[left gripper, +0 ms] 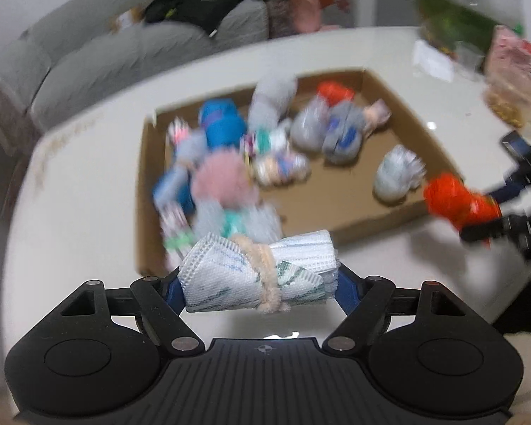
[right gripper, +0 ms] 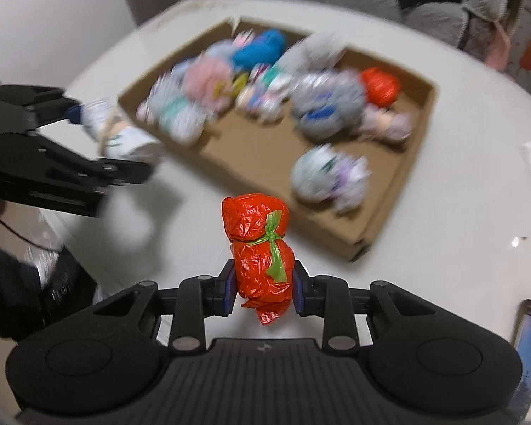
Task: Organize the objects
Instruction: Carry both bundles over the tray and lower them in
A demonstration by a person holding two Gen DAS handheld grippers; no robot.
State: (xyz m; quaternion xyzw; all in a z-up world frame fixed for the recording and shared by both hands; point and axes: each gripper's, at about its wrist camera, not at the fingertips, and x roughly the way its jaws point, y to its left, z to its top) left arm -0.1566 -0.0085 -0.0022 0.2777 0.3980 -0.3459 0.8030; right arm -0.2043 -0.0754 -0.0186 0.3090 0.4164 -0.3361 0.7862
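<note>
The left gripper has its jaws pinching a white bundle tied with fuzzy cord. The right gripper squeezes an orange bag roll (soft, light, crinkly; best gripped mid-body). The cardboard tray on the counter lies toward twelve o'clock.
</note>
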